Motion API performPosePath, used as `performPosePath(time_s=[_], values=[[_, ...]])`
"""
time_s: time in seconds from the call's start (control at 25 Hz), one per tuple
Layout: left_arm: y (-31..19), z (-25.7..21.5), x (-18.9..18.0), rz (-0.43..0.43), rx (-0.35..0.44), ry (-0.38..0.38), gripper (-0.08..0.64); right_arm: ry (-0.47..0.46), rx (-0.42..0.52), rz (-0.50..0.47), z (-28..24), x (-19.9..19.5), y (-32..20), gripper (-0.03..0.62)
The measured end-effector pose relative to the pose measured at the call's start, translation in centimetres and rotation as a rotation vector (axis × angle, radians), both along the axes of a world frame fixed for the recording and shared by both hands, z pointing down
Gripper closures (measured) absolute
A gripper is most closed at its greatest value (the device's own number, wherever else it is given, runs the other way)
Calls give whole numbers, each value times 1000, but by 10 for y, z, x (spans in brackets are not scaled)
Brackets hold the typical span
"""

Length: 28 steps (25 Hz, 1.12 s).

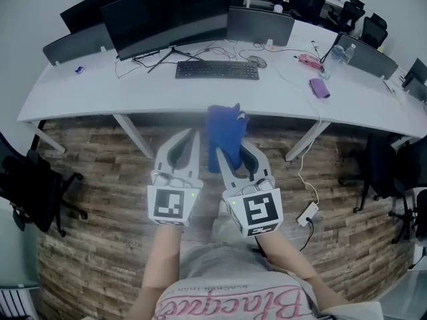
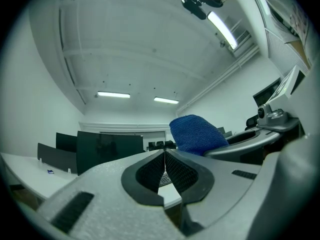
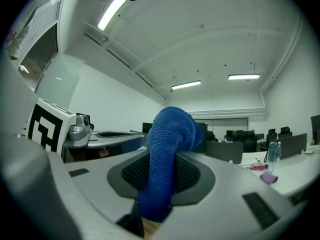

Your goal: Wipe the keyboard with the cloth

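The black keyboard [image 1: 217, 70] lies on the white desk [image 1: 133, 92] in front of a wide dark monitor [image 1: 170, 15], well ahead of both grippers. My right gripper [image 1: 231, 147] is shut on a blue cloth [image 1: 225, 133]. The cloth sticks up out of the jaws and droops over them, as the right gripper view shows [image 3: 167, 144]. My left gripper [image 1: 194, 139] is beside it on the left, shut with nothing between its fingers, its jaws meeting in the left gripper view [image 2: 164, 159]. Both grippers hang over the wooden floor, short of the desk's front edge.
On the desk's right part lie a mouse [image 1: 257, 62], a pink item [image 1: 308, 60], a purple object [image 1: 319, 88] and a water bottle [image 1: 335, 54]. More monitors stand along the back. Office chairs [image 1: 30, 182] flank me, and a power strip [image 1: 308, 213] lies on the floor.
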State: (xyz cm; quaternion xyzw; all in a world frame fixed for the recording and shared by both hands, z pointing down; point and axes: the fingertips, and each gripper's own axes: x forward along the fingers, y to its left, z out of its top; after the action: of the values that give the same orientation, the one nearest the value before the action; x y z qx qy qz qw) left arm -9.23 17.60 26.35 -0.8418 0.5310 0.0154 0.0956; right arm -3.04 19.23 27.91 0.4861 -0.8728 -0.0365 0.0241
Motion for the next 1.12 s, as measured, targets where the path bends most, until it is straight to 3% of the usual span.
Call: performPosePath(time_s=[0.72,1.12], values=[[-178,0,27,-38,4,-4,554,-8,-7,-47,-5,23,-186,489],[-237,9,35,-62,-19,-28,554,-35,-36,-88,7,26,-246,489]])
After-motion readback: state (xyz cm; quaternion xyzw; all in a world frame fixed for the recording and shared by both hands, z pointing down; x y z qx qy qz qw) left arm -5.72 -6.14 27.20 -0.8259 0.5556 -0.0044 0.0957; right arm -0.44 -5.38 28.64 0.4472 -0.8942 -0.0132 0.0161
